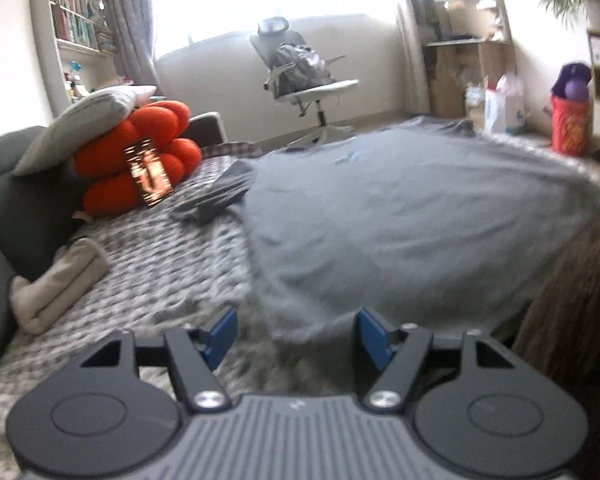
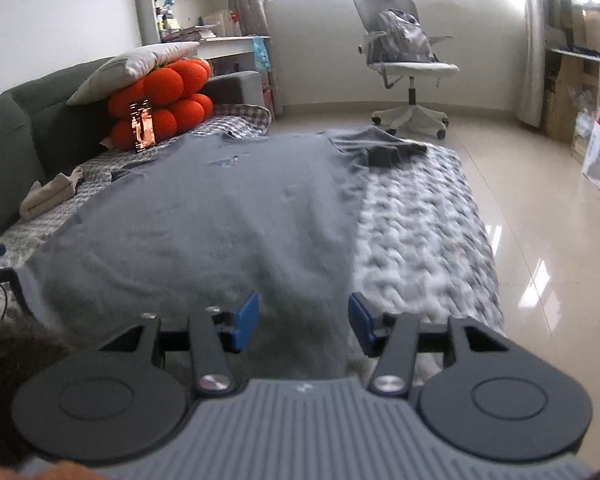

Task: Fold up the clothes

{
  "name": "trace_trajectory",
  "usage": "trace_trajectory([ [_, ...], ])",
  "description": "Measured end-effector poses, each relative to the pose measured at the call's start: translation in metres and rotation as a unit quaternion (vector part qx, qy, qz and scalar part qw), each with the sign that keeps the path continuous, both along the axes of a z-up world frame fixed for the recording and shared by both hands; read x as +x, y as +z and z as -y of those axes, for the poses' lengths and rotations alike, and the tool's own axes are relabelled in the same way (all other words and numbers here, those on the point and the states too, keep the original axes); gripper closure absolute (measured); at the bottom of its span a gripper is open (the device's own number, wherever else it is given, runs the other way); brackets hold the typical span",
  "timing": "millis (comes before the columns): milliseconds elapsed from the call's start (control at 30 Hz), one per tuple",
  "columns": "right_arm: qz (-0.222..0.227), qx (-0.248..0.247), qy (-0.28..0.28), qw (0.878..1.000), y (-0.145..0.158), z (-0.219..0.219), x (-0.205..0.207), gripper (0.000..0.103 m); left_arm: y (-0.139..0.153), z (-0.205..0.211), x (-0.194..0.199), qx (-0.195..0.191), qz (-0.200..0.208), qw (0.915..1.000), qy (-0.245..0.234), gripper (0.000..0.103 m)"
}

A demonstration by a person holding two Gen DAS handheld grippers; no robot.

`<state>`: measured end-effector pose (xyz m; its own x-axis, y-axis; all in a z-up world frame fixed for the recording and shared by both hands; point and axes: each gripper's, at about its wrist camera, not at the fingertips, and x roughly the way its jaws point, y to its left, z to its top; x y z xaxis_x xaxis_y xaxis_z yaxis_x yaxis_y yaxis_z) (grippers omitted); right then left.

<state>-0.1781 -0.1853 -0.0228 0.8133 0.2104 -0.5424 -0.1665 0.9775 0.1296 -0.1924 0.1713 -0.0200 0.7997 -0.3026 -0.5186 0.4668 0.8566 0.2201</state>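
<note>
A grey T-shirt [image 1: 400, 216] lies spread flat, front up, on a grey-and-white woven blanket [image 1: 160, 264] over a sofa bed. Its near hem is just in front of both grippers. My left gripper [image 1: 296, 334] stands open at the shirt's near left corner, its blue pads [image 1: 222, 336] wide apart with cloth lying below the gap, not pinched. In the right wrist view the same shirt [image 2: 204, 216] fills the middle. My right gripper [image 2: 302, 322] is open over the near right corner, pads clear of the fabric. One sleeve [image 2: 380, 144] lies bunched at the far right.
An orange cushion [image 2: 168, 104] under a grey pillow [image 2: 140, 60] props up a lit phone [image 2: 143, 126] at the far left. A folded beige cloth [image 1: 56, 284] lies by the sofa back. An office chair [image 2: 404, 60] stands on the tiled floor [image 2: 540, 200] beyond the blanket's right edge.
</note>
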Motion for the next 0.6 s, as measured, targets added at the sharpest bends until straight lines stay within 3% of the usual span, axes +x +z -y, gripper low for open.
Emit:
trace_trajectory([
  [167, 0.0, -0.007, 0.008, 1.0, -0.001, -0.01, 0.03, 0.049, -0.005, -0.002, 0.002, 0.014, -0.031, 0.9993, -0.014, 0.034],
  [333, 0.001, -0.012, 0.017, 1.0, -0.007, -0.021, 0.053, 0.049, -0.012, -0.026, -0.003, 0.001, -0.069, 0.9976, 0.001, 0.032],
  [600, -0.03, -0.055, 0.042, 0.997, -0.034, -0.044, 0.052, 0.048, -0.005, -0.05, -0.005, -0.065, -0.094, 0.9932, 0.022, 0.03],
])
